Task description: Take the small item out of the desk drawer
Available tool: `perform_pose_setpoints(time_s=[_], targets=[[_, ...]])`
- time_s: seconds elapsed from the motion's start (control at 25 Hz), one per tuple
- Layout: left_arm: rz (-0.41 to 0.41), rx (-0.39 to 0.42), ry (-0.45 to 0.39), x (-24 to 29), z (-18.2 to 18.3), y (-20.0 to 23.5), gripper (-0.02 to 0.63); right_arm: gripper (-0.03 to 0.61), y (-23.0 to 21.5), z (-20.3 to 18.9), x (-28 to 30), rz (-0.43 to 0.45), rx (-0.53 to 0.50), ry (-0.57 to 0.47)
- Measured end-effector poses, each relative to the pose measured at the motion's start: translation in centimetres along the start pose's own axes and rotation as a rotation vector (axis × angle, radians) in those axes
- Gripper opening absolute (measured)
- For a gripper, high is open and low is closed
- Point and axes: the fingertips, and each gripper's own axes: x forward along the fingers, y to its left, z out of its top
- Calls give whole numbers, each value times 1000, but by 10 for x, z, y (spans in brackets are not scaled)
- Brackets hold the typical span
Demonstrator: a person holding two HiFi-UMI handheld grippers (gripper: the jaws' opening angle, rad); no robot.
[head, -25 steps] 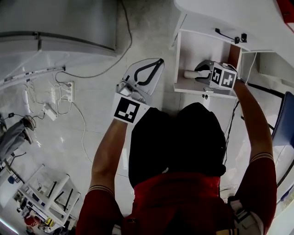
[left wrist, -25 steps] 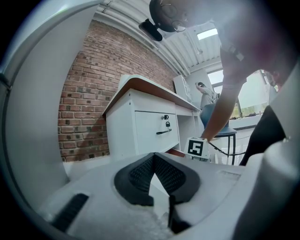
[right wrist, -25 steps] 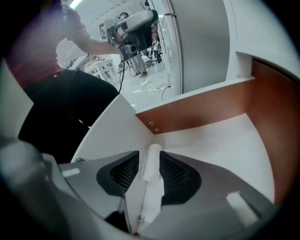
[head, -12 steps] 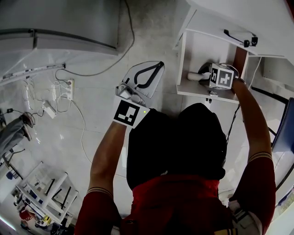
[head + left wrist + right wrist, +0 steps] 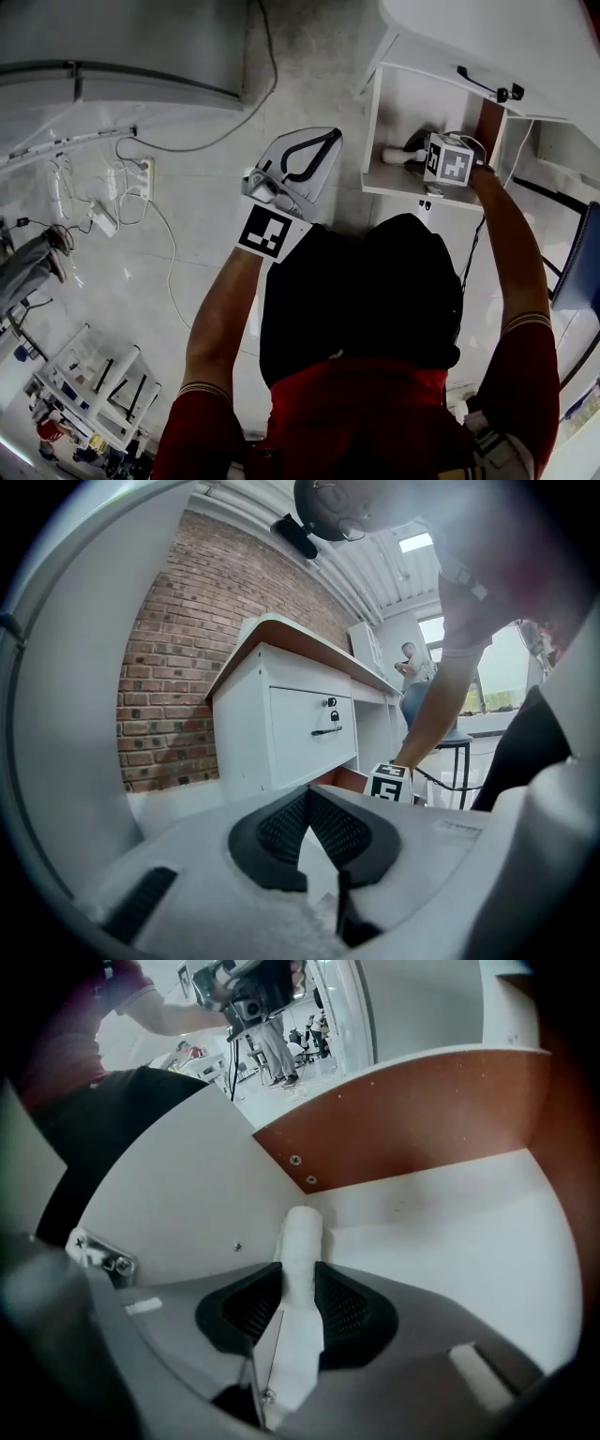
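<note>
My right claw [image 5: 302,1277] is down inside the open drawer [image 5: 450,1241] of the white worktop [image 5: 506,37]. Its jaws are closing on the small white item [image 5: 302,1237]. The item is a stubby cylinder that runs lengthwise between the two dark pads [image 5: 352,1307], and both pads look to be touching its sides. Its rounded far end sticks out past the tips, toward the corner where the drawer's white wall meets the reddish-brown panel [image 5: 422,1119]. I cannot tell whether it rests on the drawer floor or is already clear of it.

From the head view, the right claw [image 5: 412,152] sits low in the drawer. Its marker cube [image 5: 450,161] faces up, and the small white item [image 5: 392,155] pokes out toward the drawer's left wall. A black handle [image 5: 483,82] shows on the front above.

My left claw [image 5: 323,141] hangs over the pale floor [image 5: 187,244], well apart from the drawer. In its own view the left claw [image 5: 307,797] has its jaws together at the tips, with nothing between them. Beyond it I see the worktop's side, a drawer front [image 5: 300,733] with a handle and lock, and a brick wall [image 5: 178,649]. Cables and a power strip [image 5: 142,178] lie on the floor to my left.
</note>
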Motion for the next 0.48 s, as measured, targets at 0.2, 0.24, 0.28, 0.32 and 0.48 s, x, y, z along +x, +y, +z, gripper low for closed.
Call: perform_pose_setpoints(time_s=[0.2,0.24,0.28,0.32,0.48], targets=[[-13,-24,20,-7,20,-4,3,124,2,20,-31,-45,6,-22],[-15,-30,21,-8,26,-4,3,124,3,25,-39,-52,8,-26],[-18,-34,23,-10,33,-4,3,124,4,30,-48,-60,11,-32],[-21,-38,27,-11,40,-4,3,124,6,36,-58,-68,14,-41],[-22,-57,34,-21,81,-5,3,124,19,63,-113,-110,78,-120]])
